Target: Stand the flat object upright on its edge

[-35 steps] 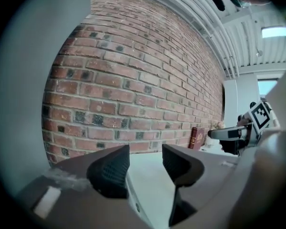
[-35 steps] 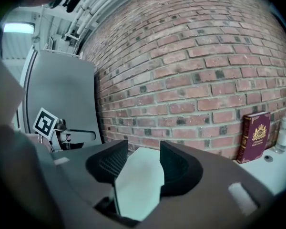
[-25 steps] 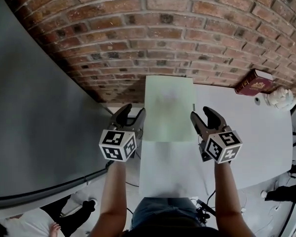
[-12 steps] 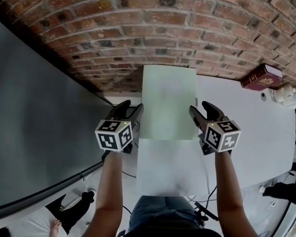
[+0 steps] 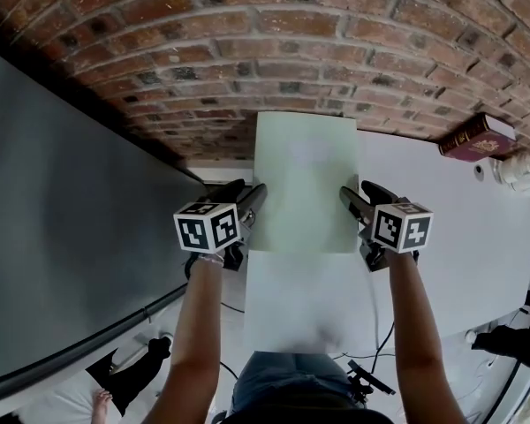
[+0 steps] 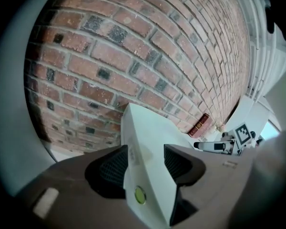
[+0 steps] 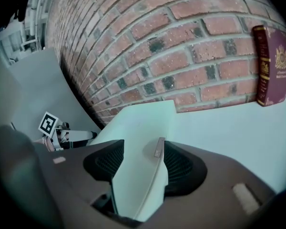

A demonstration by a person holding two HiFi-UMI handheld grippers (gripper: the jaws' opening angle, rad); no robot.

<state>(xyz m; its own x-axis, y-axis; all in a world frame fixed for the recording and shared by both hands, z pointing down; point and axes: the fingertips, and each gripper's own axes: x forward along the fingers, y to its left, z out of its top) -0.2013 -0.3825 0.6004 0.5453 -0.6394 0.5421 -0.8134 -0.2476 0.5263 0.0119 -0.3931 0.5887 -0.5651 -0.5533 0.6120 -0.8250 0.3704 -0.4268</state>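
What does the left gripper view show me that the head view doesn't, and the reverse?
Left gripper view only: the green dot on the flat pale box's end face, and that box's edge sitting between the left gripper's jaws, which have just been opening. Head view only: both forearms, the left gripper's marker cube, and the box's whole outline lying along the white table's left edge. Both: the box, brick wall, red book and right gripper.

Black-and-white marker cubes [image 5: 208, 228] [image 5: 402, 226], blue jeans [image 5: 291, 374]
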